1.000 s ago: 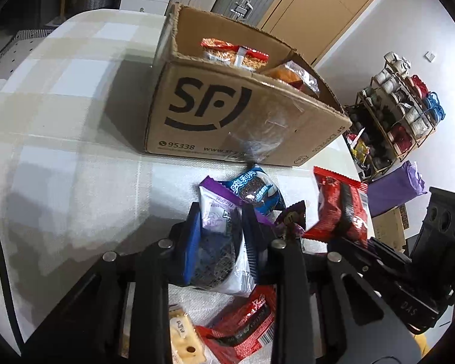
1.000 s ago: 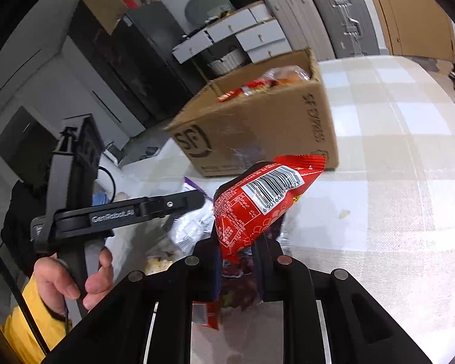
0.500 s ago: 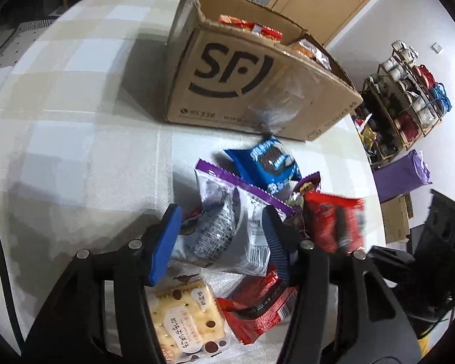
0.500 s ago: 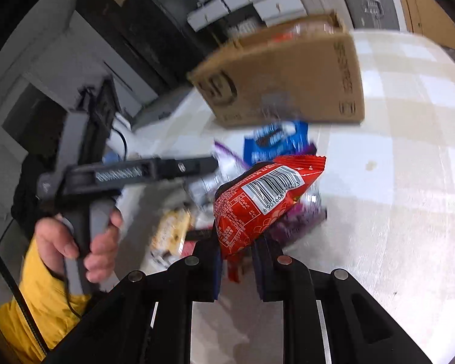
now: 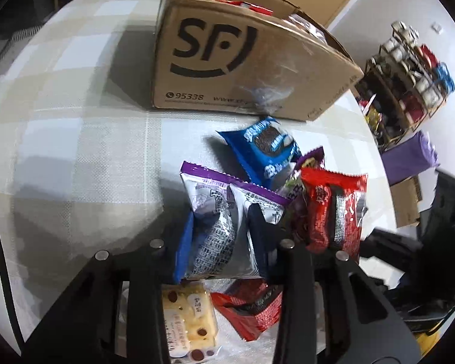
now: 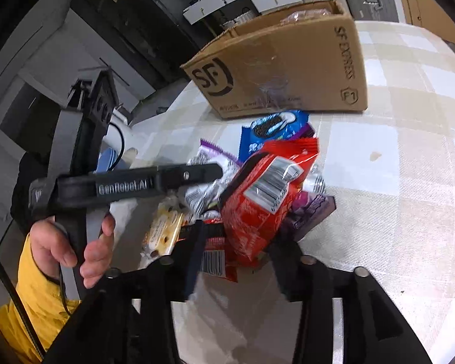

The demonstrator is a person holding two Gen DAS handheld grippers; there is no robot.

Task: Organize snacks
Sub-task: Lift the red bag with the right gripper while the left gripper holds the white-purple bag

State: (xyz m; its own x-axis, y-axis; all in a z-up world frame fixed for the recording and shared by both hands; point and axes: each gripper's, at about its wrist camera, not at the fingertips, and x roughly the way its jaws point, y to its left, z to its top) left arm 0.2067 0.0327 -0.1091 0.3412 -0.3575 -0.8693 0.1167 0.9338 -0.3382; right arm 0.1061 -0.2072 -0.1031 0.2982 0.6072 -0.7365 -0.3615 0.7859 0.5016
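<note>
A pile of snack packets lies on the checked tablecloth in front of an open SF cardboard box that holds some snacks. My left gripper is closing, and its pads press a purple-and-silver packet from both sides. My right gripper is opening. A red packet sits between its spread jaws, resting on the pile with the pads off it. A blue cookie packet lies nearest the box.
A yellow biscuit packet and another red packet lie under the left gripper. A hand in a yellow sleeve grips the left tool. A rack of cups and a purple bag stand beyond the table's right edge.
The left jaws spread, then closed again on the purple-and-silver packet. The right jaws parted from the red packet, which sank onto the pile. Both views tipped down toward the pile.
</note>
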